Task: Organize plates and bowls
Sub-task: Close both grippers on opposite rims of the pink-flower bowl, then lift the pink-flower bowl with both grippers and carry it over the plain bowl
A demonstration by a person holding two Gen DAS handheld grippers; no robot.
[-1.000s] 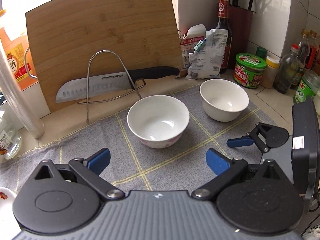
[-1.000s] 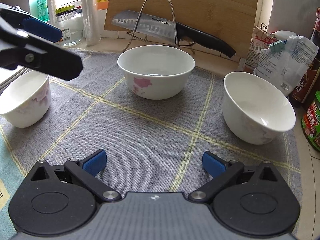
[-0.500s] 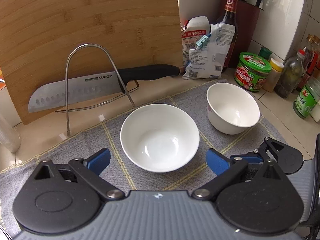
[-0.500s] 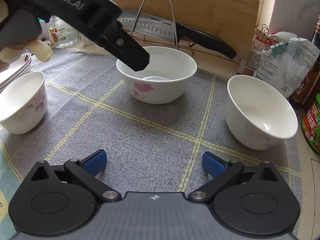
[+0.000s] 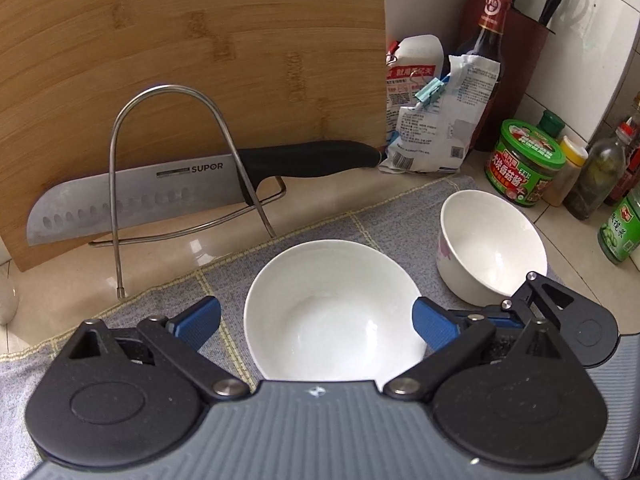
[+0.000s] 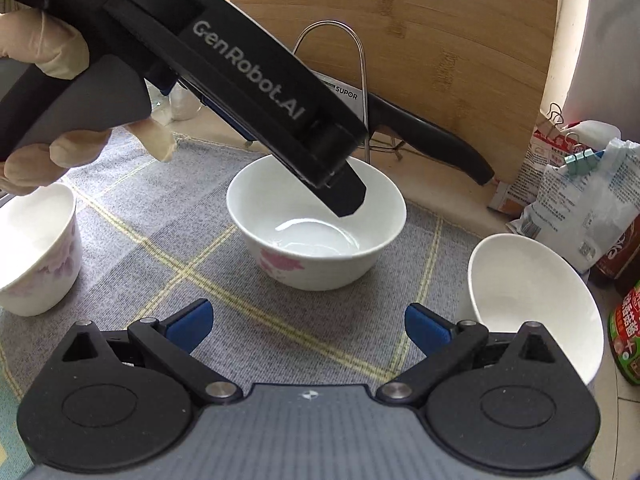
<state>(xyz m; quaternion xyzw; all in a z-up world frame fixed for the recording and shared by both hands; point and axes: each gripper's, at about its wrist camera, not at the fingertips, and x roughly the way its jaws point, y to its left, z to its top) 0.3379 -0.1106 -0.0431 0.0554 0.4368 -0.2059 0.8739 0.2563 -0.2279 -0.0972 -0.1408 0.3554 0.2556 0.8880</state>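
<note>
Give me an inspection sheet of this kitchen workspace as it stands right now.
Surface: grey checked mat on a beige counter.
Job's things: three white bowls, middle bowl, right bowl, left bowl, all upright and apart.
Clutter: knife on a wire rack against the cutting board; bags, jars, bottles at right.
Grippers: left claw open over the middle bowl; right claw open, holding nothing.
Cables: nothing seen.
Surroundings: tiled wall, knife block.

The black left gripper (image 6: 344, 196), gripped by a gloved hand (image 6: 60, 92), is hanging over the white floral ceramic bowl (image 6: 316, 232) on the grey checked cloth (image 6: 160, 256); the right gripper (image 6: 308, 326) is sitting wide apart, empty.
</note>
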